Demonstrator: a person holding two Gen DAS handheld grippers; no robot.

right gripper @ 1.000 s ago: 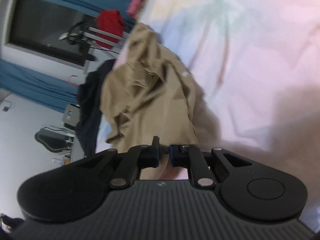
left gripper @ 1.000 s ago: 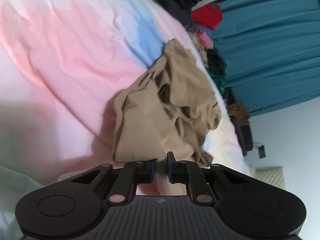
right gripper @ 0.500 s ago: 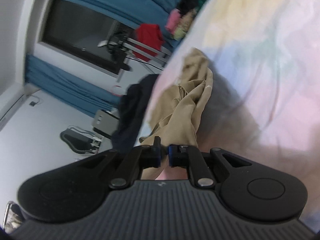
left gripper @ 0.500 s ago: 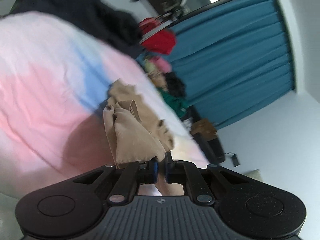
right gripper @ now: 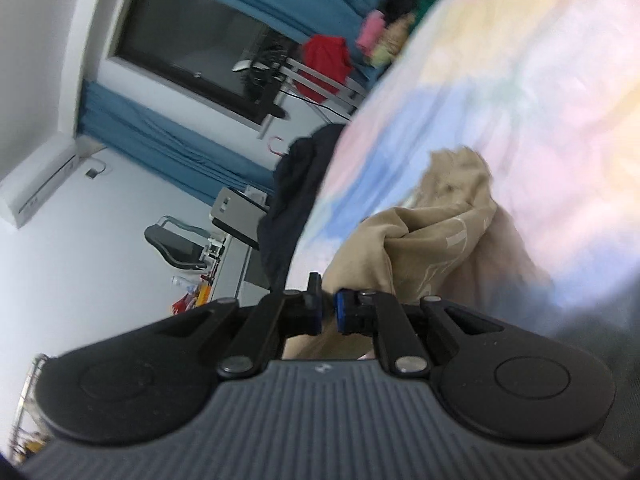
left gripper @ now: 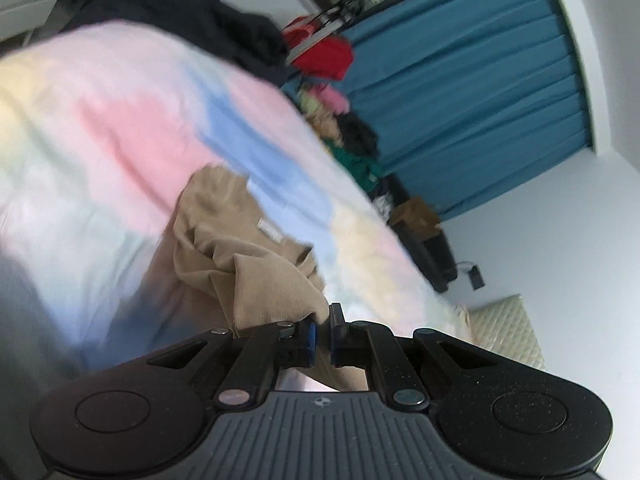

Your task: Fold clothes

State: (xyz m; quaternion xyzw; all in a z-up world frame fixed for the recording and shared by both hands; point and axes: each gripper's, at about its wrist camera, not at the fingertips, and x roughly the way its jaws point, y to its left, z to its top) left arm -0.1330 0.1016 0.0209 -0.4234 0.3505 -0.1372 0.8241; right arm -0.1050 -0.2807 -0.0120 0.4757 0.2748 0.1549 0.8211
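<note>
Two wrist views show a pastel tie-dye bedsheet as the work surface, in a room with teal curtains and white walls. The tan corduroy garment lies crumpled on the sheet, one edge lifted. The left gripper is clenched on its fabric; the right gripper likewise pinches tan cloth. A dark clothes pile sits at the bed's far edge, near a red garment on a rack.

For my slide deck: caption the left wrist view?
Left hand-held gripper pinching tan corduroy garment above pastel bedsheet.
</note>
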